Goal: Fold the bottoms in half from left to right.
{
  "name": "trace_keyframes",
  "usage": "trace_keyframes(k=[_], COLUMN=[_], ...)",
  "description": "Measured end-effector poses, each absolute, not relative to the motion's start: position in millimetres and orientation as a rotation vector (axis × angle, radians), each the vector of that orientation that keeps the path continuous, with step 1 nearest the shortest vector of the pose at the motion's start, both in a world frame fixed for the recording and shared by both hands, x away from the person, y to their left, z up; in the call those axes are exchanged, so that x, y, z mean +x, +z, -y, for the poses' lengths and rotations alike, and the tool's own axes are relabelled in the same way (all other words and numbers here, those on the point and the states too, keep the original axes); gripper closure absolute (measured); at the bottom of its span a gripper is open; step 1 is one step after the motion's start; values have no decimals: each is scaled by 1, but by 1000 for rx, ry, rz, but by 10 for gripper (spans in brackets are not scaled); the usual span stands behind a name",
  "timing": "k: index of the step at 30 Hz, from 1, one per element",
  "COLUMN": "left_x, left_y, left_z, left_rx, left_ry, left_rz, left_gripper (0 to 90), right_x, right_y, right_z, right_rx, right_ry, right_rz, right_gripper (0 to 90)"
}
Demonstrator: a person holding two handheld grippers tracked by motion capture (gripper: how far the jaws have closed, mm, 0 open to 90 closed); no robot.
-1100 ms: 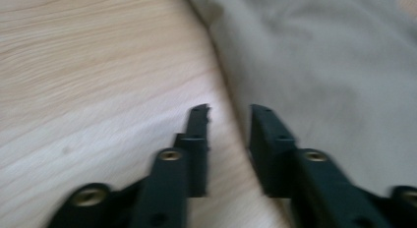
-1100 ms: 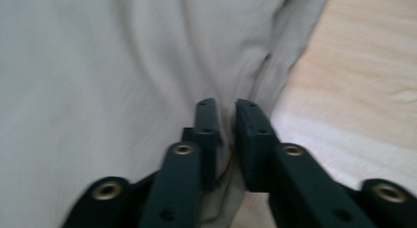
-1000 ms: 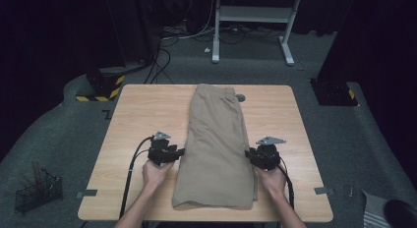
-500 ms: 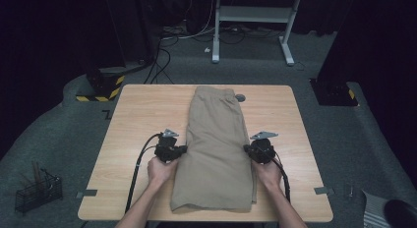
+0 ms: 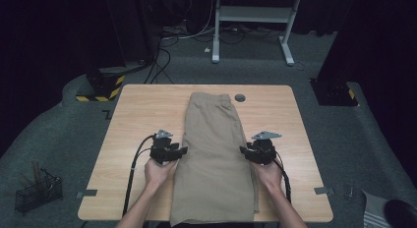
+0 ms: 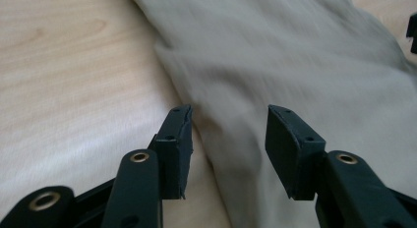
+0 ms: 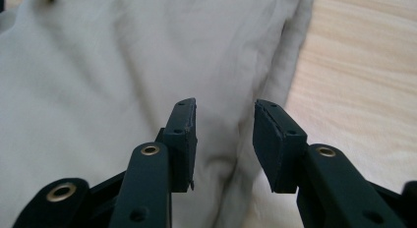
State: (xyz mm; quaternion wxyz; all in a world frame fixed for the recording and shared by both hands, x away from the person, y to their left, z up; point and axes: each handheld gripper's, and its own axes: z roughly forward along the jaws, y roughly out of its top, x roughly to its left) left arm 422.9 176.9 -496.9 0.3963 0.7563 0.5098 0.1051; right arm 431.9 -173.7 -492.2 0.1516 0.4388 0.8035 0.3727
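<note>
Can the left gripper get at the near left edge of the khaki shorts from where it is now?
Probably yes. The left gripper has just reopened, and the folded edge of the khaki shorts lies directly ahead between its jaws on the bare table, with nothing in the way.

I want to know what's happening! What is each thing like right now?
Shorts: folded lengthwise, flat on the table.
Left claw: open, just been opening, straddling the shorts' edge without gripping.
Right claw: open, just been opening, over the shorts' other edge.
</note>
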Motion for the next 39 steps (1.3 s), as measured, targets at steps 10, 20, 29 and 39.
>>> trace_keyframes(k=[10, 20, 29, 39], left_x=[422, 411, 447, 414], left_y=[-506, -496, -504, -503], left_z=[-178, -193, -170, -176], left_rx=[2022, 1921, 1958, 2064], left_ry=[247, 246, 230, 261], left_rz=[-1268, -1291, -1311, -1223], left_gripper=[895, 549, 705, 883], right_x=[444, 429, 458, 422], right_y=[-504, -495, -501, -505], right_z=[171, 175, 157, 165], right_rx=[1262, 1221, 1281, 1159], right_ry=[985, 1038, 991, 978], right_rz=[-2358, -2358, -2359, -2468], right_gripper=[900, 685, 809, 900])
